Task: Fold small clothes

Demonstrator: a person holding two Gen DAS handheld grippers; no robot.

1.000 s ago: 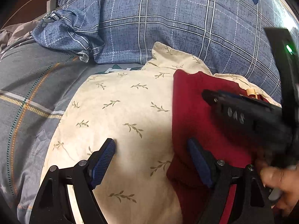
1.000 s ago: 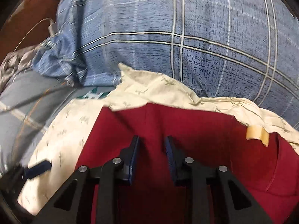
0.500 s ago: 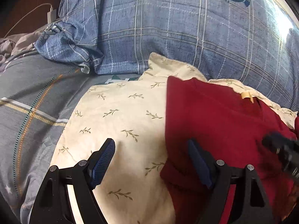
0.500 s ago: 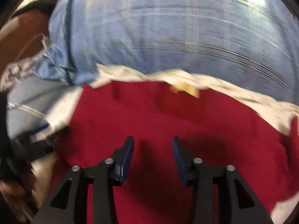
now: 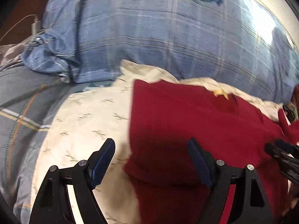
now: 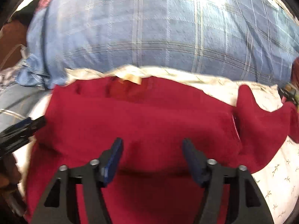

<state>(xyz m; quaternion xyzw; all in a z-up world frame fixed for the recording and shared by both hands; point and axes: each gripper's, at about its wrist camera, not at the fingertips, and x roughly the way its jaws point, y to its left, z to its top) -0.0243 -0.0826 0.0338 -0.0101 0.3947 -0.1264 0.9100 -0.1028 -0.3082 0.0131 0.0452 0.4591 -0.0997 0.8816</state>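
Observation:
A small dark red garment (image 5: pixel 186 123) lies spread on a cream leaf-print cloth (image 5: pixel 89 123); a tan neck label (image 5: pixel 220 93) marks its far edge. In the right wrist view the garment (image 6: pixel 149 115) fills the middle, with a sleeve (image 6: pixel 261 127) out to the right and the label (image 6: pixel 133 79) at its far edge. My left gripper (image 5: pixel 151 158) is open and empty, straddling the garment's left edge. My right gripper (image 6: pixel 152 156) is open and empty, low over the garment's middle. Each gripper's tip shows at the edge of the other's view.
A big blue plaid pillow (image 5: pixel 168 43) bulges just behind the garment. Grey striped bedding (image 5: pixel 22 102) lies to the left, with a white charger and cable (image 5: pixel 35 25) at the far left. The cream cloth (image 6: pixel 276 168) extends to the right.
My right gripper has opened wider and swung right across the garment, from its left part to its middle. My left gripper stayed open and drifted slightly right along the garment's left edge.

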